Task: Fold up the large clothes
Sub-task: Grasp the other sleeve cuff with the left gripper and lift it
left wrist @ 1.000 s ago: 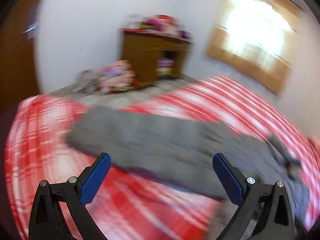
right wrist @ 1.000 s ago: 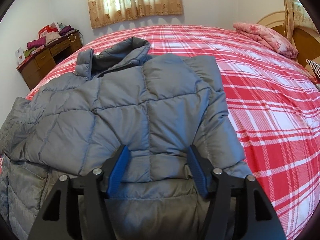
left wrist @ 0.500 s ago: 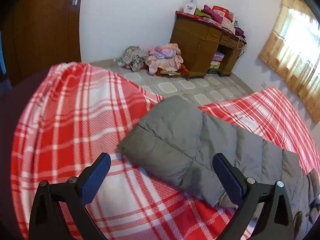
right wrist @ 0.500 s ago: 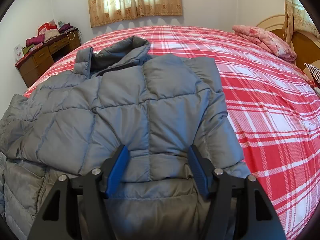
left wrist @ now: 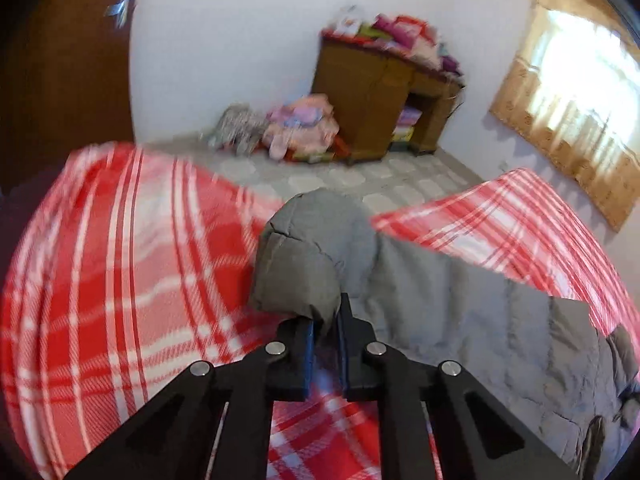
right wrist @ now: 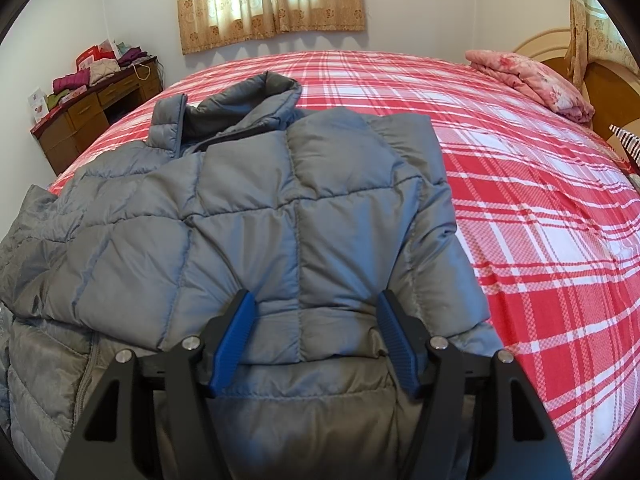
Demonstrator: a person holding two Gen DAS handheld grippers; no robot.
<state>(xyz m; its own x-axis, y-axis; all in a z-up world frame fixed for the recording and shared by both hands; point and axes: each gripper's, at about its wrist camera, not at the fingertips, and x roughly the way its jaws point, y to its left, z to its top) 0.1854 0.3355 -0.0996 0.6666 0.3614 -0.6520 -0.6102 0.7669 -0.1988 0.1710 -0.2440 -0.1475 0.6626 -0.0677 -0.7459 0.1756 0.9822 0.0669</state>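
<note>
Left wrist view, left gripper (left wrist: 325,330) clamped on grey jacket (left wrist: 316,264) sleeve, right gripper (right wrist: 316,334) spread wide, no legible writing.

Left hand-held gripper (left wrist: 325,334) has closed onto the grey jacket's sleeve end (left wrist: 304,264), now bunched above the bed (left wrist: 120,280).

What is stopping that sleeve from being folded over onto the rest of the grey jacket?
Nothing visible. The left gripper has just closed its jaws on the sleeve. Only the plaid bedspread lies around the grey jacket, and the right gripper rests over its front, jaws apart.
</note>
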